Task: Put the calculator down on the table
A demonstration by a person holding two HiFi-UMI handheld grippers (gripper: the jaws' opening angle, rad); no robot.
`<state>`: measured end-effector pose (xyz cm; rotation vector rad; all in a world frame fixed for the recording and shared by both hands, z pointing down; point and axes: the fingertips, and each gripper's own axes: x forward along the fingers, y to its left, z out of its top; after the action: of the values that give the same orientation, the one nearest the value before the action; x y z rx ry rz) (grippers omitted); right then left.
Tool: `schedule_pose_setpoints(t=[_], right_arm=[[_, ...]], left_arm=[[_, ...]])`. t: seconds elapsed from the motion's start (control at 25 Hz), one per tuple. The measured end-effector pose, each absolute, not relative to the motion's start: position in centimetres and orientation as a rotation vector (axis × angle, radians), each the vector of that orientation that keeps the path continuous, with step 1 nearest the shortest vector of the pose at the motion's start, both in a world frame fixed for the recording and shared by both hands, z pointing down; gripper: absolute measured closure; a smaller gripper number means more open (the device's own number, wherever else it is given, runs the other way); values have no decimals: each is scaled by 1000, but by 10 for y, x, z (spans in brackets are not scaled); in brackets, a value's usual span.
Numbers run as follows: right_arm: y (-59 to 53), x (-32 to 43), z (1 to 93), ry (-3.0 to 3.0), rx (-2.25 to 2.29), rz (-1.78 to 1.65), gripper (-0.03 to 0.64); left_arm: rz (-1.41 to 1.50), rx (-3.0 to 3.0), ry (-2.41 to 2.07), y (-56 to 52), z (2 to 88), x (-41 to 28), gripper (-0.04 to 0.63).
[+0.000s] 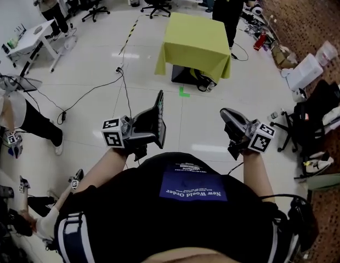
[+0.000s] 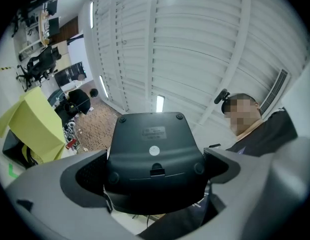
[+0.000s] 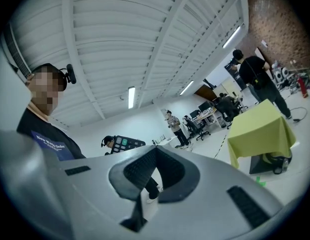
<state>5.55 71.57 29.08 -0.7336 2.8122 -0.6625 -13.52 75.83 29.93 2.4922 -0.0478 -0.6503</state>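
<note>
Left hand-held gripper (image 1: 149, 131) pinching calculator (image 2: 154, 154) edges; right hand-held gripper (image 1: 231, 118) pressed together; table (image 1: 194, 37) far.

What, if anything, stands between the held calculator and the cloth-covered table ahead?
Nothing visible does. The calculator, clamped in the left gripper, faces open floor up to the table; only a thin cable and a green tape mark lie flat on that floor.

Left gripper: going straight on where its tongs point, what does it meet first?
Way looks free: the left gripper, shut on the calculator, points upward; past it only the far ceiling shows, depth unclear.
</note>
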Motion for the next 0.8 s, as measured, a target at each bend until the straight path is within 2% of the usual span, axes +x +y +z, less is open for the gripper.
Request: schedule_pose_setpoints(t=[0.6, 0.8], right_arm=[[544, 184, 268, 2876, -479, -604, 630], [513, 207, 279, 2824, -498, -639, 630]], left_arm=[[-737, 2474, -157, 608, 261, 16, 6], [-676, 2478, -145, 571, 259, 35, 6]])
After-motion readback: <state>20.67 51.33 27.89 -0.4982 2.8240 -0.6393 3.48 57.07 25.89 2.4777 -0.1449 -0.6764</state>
